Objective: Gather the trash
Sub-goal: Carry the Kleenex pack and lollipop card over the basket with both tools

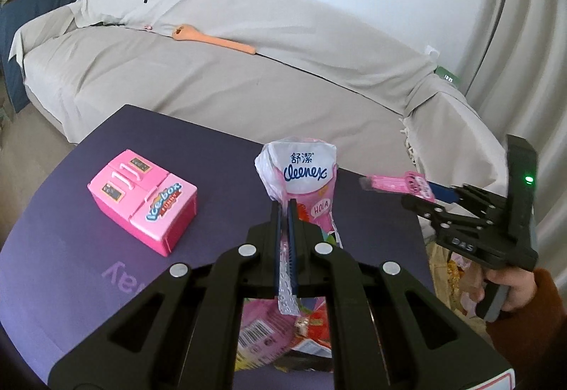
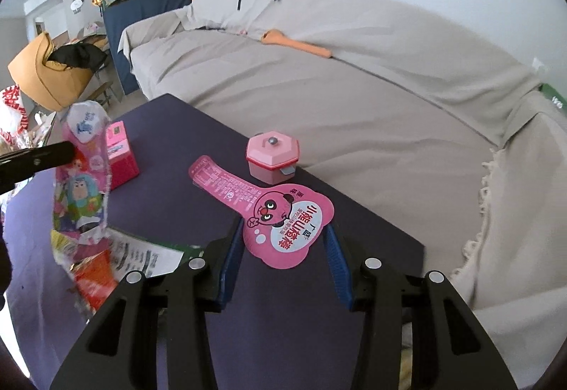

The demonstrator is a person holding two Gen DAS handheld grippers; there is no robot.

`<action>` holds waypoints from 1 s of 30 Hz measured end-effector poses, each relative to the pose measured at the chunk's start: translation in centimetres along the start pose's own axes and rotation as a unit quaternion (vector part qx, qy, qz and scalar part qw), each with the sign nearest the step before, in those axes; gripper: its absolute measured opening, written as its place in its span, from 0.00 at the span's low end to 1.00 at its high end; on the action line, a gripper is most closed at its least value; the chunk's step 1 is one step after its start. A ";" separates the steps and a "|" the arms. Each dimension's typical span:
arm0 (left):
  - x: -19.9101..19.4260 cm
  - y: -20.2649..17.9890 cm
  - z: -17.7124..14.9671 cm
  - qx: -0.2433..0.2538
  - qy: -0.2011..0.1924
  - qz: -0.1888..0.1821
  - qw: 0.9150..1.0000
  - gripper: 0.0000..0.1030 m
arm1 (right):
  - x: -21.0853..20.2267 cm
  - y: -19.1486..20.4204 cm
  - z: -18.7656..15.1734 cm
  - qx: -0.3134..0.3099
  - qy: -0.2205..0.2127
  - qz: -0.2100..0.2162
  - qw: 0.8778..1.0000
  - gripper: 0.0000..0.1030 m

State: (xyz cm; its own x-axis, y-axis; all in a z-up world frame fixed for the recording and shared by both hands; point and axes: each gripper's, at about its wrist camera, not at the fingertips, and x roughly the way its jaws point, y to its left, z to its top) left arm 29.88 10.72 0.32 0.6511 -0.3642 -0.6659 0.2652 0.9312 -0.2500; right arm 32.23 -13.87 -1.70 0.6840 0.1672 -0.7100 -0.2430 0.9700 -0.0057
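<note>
My left gripper point(image 1: 285, 209) is shut on an empty pink and white Kleenex wrapper point(image 1: 301, 173) and holds it up above the dark purple table point(image 1: 71, 248). The wrapper also shows in the right wrist view point(image 2: 83, 170), with the left fingers point(image 2: 53, 152) on it. My right gripper point(image 2: 280, 241) stands open around the wide end of a pink candy wrapper point(image 2: 276, 212) printed with a bear face. In the left wrist view the pink wrapper point(image 1: 397, 182) sits between the right fingers point(image 1: 443, 193), off the table.
A pink toy ice-box point(image 1: 141, 202) and a pink toy pot point(image 2: 273, 156) stand on the table. Several more wrappers and papers point(image 2: 106, 266) lie at the table's near left. A sofa under a beige cover point(image 1: 248, 71) runs behind, with an orange spoon-shaped thing point(image 1: 212, 39) on it.
</note>
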 end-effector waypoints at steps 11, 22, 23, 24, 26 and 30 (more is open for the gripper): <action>-2.9 -4.8 1.0 0.015 -0.016 -0.016 1.000 0.03 | -8.5 -3.5 -3.4 0.013 -0.022 -0.044 0.999 0.41; -3.4 -14.5 0.3 0.067 -0.005 -0.070 0.995 0.03 | -15.7 -10.1 -9.4 0.096 -0.052 -0.102 0.989 0.41; -3.4 -15.2 0.3 0.072 -0.005 -0.075 0.995 0.03 | -16.2 -10.6 -9.9 0.101 -0.054 -0.106 0.988 0.41; -3.4 -16.1 0.1 0.079 -0.004 -0.080 0.994 0.03 | -16.9 -11.1 -10.5 0.108 -0.058 -0.109 0.986 0.41; -3.4 -18.2 -0.1 0.092 -0.001 -0.091 0.992 0.03 | -17.8 -12.0 -11.4 0.118 -0.063 -0.116 0.984 0.41; -3.3 -21.6 -0.4 0.109 0.008 -0.116 0.987 0.03 | -19.5 -13.0 -13.5 0.116 -0.066 -0.143 0.981 0.41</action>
State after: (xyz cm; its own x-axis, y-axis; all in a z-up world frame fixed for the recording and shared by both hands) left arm 21.74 -8.17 7.68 0.5433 -0.5660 -0.6201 0.5535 0.7968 -0.2423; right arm 12.78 -32.07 2.76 0.7882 -0.1109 -0.6053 0.1238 0.9921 -0.0205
